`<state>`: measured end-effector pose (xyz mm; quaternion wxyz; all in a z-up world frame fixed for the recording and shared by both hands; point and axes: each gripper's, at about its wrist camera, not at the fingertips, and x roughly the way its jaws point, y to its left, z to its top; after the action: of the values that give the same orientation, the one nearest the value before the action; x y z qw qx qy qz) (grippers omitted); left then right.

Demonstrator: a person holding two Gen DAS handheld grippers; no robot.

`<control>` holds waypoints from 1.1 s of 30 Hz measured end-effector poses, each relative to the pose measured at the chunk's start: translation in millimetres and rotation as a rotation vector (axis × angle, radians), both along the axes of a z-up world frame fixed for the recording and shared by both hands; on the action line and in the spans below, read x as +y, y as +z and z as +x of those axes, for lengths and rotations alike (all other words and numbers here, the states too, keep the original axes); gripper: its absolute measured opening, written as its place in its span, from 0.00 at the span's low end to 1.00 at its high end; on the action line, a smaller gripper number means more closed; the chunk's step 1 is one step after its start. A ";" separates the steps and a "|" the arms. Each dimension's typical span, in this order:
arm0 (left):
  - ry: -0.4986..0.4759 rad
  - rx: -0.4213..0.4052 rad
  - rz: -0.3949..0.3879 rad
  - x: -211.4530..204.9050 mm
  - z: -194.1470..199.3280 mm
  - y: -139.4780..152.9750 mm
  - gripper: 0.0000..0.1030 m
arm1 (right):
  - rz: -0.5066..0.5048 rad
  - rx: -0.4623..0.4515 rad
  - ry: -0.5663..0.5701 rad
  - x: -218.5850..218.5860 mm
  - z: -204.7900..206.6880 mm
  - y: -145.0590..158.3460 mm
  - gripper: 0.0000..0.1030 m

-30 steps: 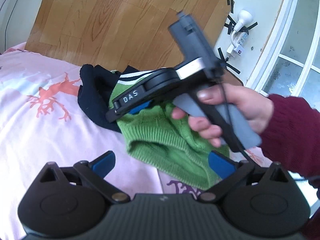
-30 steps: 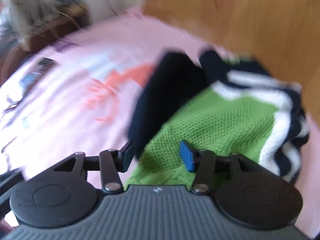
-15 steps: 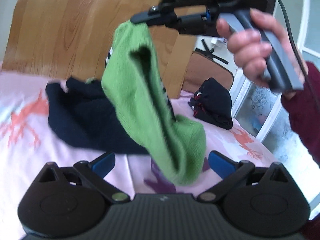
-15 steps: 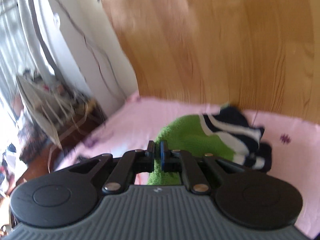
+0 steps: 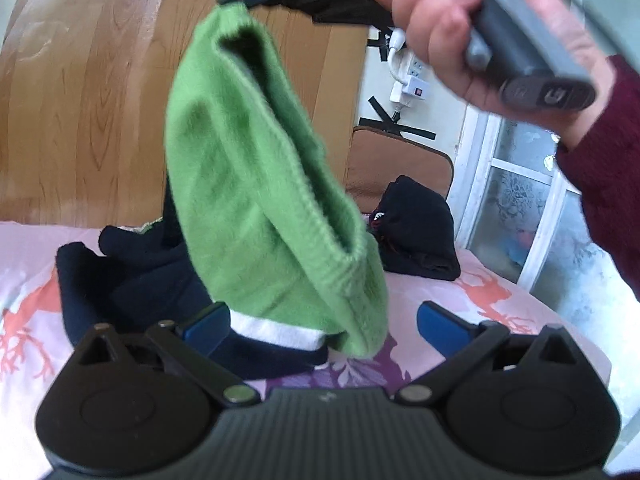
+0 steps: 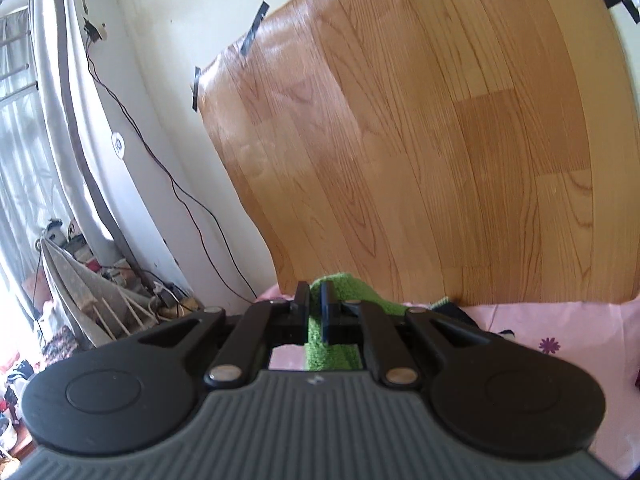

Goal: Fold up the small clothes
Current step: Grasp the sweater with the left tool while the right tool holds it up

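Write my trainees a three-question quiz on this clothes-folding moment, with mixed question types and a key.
1. True or false: the right tongs are shut on the green knitted sweater.
2. The left tongs are: A open, B shut on cloth, C out of view.
3. Fill in: the folded black garment lies on the pink ____.

Key: 1 true; 2 A; 3 bedsheet.

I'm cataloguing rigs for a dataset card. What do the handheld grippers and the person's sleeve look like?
Both are alike: the left gripper and the right gripper have black linkage arms, round black housings, a ribbed grey body and blue finger pads. The sleeve is dark red knit.
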<state>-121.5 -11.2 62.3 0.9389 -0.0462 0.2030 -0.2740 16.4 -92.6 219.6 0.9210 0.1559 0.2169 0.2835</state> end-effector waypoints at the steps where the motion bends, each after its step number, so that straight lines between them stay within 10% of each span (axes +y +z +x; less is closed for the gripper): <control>1: 0.000 0.017 -0.015 -2.7 4.1 0.6 0.99 | 0.007 -0.006 -0.004 -3.6 -2.7 4.7 0.08; 6: -0.023 0.037 -0.062 -17.8 19.8 6.4 0.80 | 0.038 -0.024 -0.025 -4.9 -5.5 17.2 0.08; 10: -0.059 0.076 -0.025 -23.4 40.6 5.9 0.08 | 0.065 -0.039 -0.044 -11.0 -6.9 27.0 0.08; 15: 0.020 0.015 -0.062 21.3 38.3 28.5 0.07 | 0.148 -0.101 -0.120 -42.9 -16.7 51.7 0.05; 25: 0.260 -0.346 -0.091 100.9 -9.6 165.9 0.07 | 0.362 -0.309 -0.265 -115.2 -63.0 108.6 0.03; 33: 0.335 -0.301 -0.032 110.4 6.8 196.7 0.07 | 0.232 -0.459 -0.246 -124.8 -119.7 145.8 0.06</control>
<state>-114.7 99.2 259.0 0.9902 -0.0525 0.0458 -0.1212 -103.3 -217.4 365.4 0.9495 0.2170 -0.0519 0.2206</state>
